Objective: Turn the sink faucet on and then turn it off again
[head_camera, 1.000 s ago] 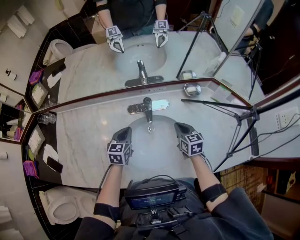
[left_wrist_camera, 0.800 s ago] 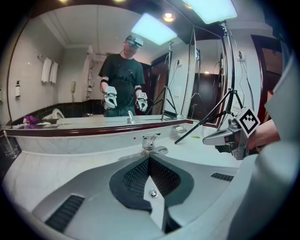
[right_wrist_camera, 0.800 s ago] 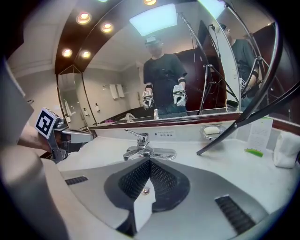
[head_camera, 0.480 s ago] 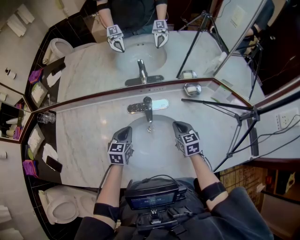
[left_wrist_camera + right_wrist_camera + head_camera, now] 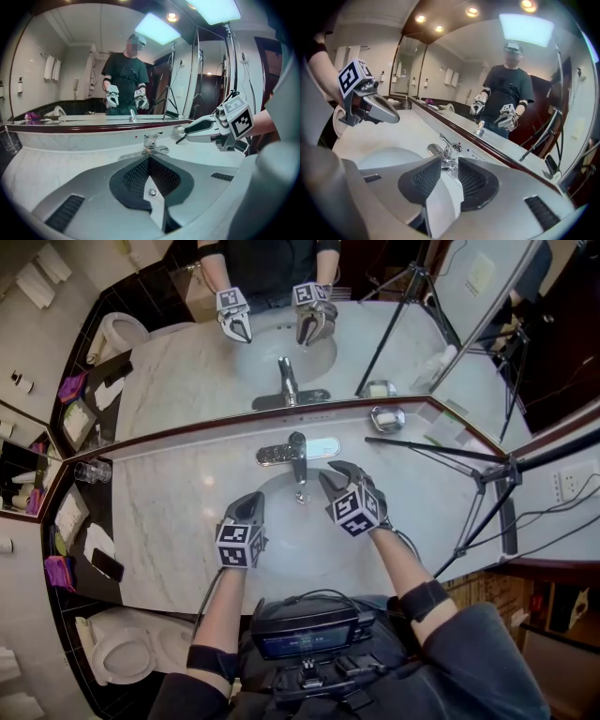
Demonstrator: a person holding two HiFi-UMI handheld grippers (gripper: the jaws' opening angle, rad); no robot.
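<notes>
Over the marble surface [image 5: 178,521] the right tool [image 5: 334,472], jaws just opening and empty, points at the faucet lever [image 5: 444,141] to lift next; the left tool [image 5: 251,502] is closed, empty.

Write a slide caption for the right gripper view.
Right claw, its jaws just opening with nothing between them, faces the chrome faucet; the shut left claw hovers at left.
</notes>
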